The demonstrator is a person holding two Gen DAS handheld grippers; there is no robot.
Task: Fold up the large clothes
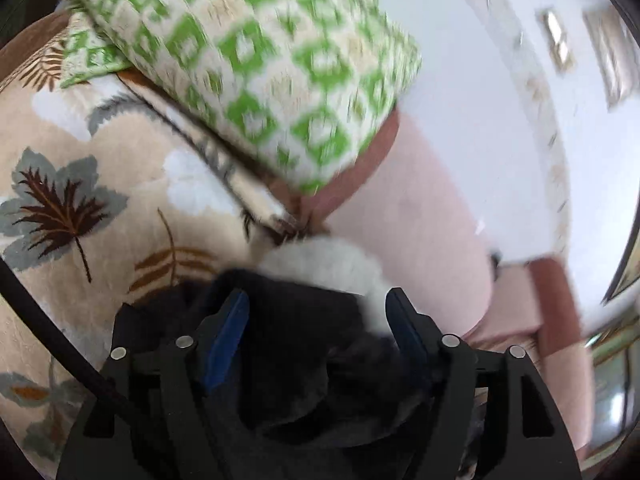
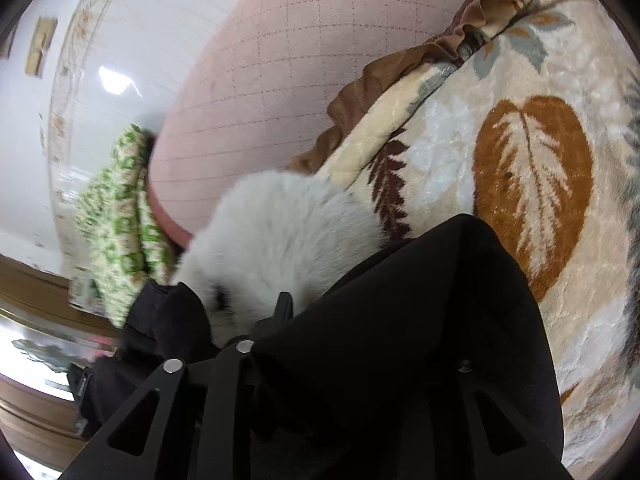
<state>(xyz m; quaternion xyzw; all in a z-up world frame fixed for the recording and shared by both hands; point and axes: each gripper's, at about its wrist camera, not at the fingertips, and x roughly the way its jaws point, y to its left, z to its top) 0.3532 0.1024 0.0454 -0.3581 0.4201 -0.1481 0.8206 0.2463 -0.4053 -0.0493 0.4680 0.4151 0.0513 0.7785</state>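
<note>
My left tongs point(image 1: 316, 312) stand released around the black coat point(image 1: 304, 344), its white fur trim point(image 1: 320, 264) near the bed's point(image 1: 80, 152) headboard edge. My right tongs point(image 2: 288, 312) are draped by it; their state I cannot tell.

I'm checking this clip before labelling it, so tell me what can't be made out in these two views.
- Right wrist view: the right tongs are buried under the black garment, so open or shut cannot be told.
- Left wrist view: the garment between the left tongs runs off the bottom edge.
- Left wrist view: the green patterned pillow is motion-blurred.
- Both views: the garment's type and full shape.
</note>
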